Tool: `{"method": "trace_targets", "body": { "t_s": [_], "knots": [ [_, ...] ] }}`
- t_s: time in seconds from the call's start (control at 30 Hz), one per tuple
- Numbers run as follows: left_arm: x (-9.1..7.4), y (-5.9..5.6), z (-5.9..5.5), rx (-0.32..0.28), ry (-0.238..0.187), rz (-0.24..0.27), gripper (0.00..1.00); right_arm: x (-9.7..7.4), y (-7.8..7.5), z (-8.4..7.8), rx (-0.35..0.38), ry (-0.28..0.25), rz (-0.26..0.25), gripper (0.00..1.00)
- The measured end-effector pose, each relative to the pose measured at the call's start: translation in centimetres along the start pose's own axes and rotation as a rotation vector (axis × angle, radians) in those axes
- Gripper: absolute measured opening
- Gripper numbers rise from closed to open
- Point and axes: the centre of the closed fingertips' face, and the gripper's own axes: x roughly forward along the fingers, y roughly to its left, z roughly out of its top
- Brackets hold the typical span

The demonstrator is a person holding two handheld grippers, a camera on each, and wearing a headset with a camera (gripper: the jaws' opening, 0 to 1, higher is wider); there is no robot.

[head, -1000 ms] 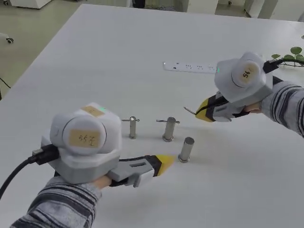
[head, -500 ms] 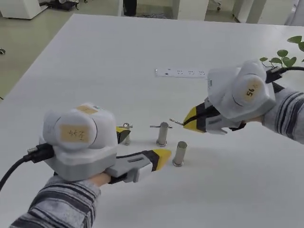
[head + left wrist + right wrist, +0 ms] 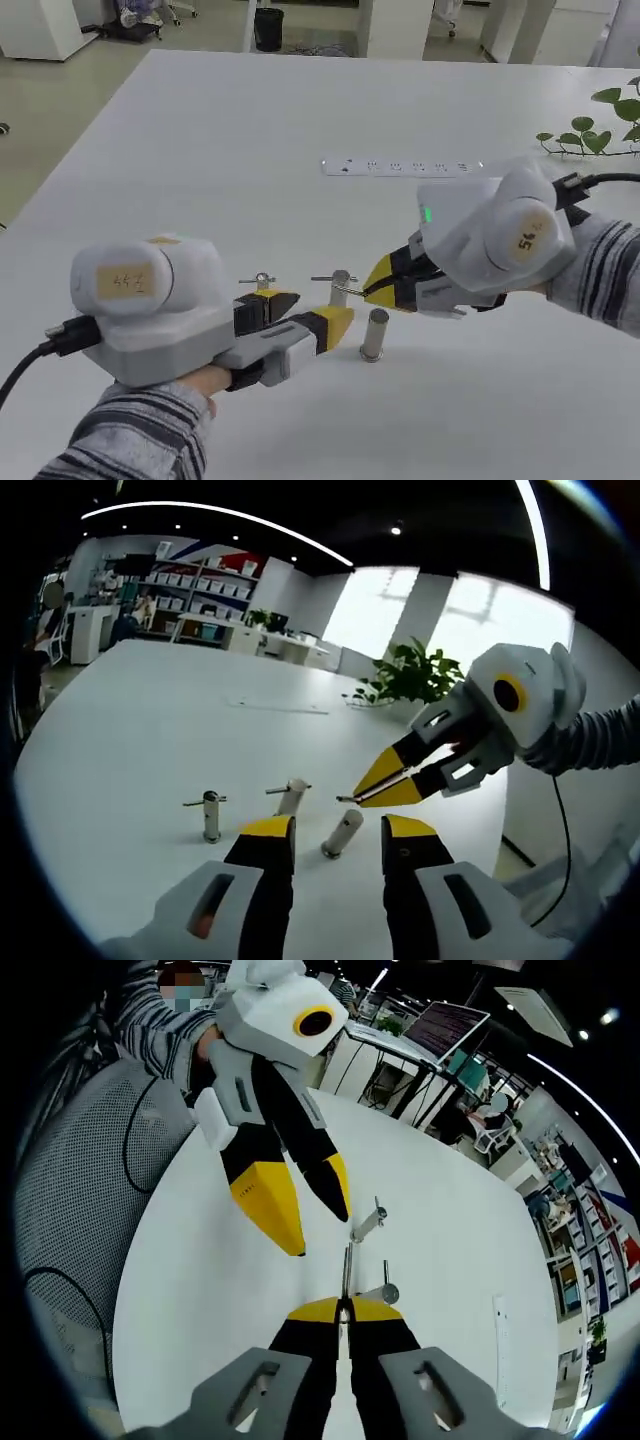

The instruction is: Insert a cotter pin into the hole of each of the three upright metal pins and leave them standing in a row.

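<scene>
One bare steel cylinder pin [image 3: 374,334] remains; right gripper [image 3: 368,290], clenching thin metal cotter pin [image 3: 346,291], has neared it; left gripper [image 3: 318,308] gapes.

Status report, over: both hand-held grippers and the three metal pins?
Left hand-held gripper open, near bare metal pin. Right hand-held gripper shut on cotter pin. Two other metal pins already pinned. No obstacle seen.

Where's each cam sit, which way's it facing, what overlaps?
Head view: headset, facing down at the table; left hand-held gripper, right hand-held gripper, striped sleeves show.
Left gripper view: looks along its open jaws toward three metal pins.
Right gripper view: looks along its shut jaws pinching a cotter pin.
Shared: both gripper views catch the other hand-held gripper.
</scene>
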Motion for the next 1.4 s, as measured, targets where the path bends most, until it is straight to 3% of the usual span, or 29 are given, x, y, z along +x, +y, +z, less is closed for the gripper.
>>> {"method": "trace_targets", "body": {
  "t_s": [0.23,0.77,0.93,1.03,1.13,1.4],
  "knots": [
    [-0.3,-0.3,0.1,-0.085,-0.035,-0.029,0.19,0.0,1.2,0.9,-0.042,-0.010,0.017,0.00],
    [-0.4,-1.3,0.0,-0.172,-0.063,-0.094,0.01,-0.2,2.0,2.6,-0.035,-0.052,0.026,0.00],
    [-0.5,-1.4,0.0,-0.179,-0.068,-0.102,0.00,-0.2,2.0,2.6,-0.028,-0.055,0.026,0.00],
    [-0.6,-1.5,0.0,-0.167,-0.070,-0.104,0.00,-0.2,2.0,2.6,-0.027,-0.055,0.026,0.00],
    [-0.6,-1.7,-0.1,-0.094,-0.065,-0.106,0.00,-0.2,2.2,2.6,-0.021,-0.054,0.028,0.00],
    [-0.9,-2.0,0.0,-0.023,-0.062,-0.134,0.00,-0.2,1.9,2.0,0.005,-0.041,0.014,0.01]
  ]
}}
